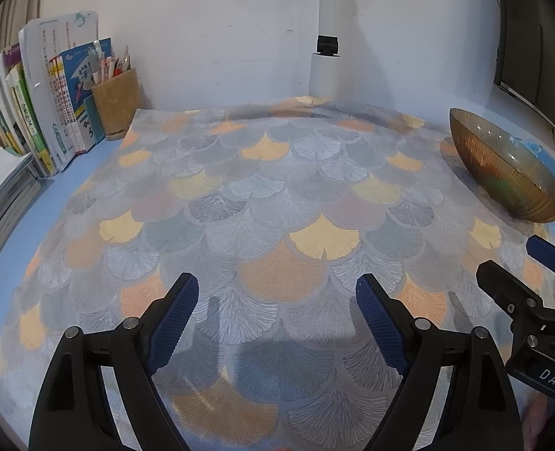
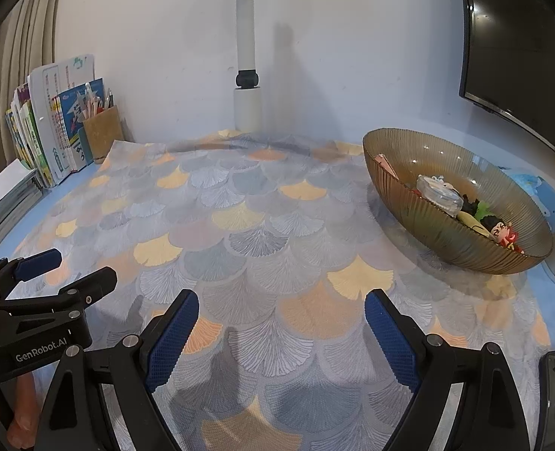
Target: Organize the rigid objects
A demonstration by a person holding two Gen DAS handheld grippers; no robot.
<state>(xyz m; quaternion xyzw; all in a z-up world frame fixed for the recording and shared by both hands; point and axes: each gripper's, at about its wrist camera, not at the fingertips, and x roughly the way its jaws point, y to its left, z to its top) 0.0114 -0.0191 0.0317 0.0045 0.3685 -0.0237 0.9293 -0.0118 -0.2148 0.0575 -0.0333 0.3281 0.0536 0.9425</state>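
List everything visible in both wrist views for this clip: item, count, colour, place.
bowl: one, amber ribbed glass, right side of the mat.
small items in the bowl: several, mixed colours, including a clear round case and a toy figure; exact count unclear.
mat: one, grey, blue and orange fan pattern, covering the blue table.
books: a row, mostly white, green and blue, standing back left.
pen holder: one, brown, beside the books, holding pens.
white pole: one, against the back wall.
dark screen: one, black, on the wall at right.
left gripper: black with blue pads, open, empty.
right gripper: same, open, empty.
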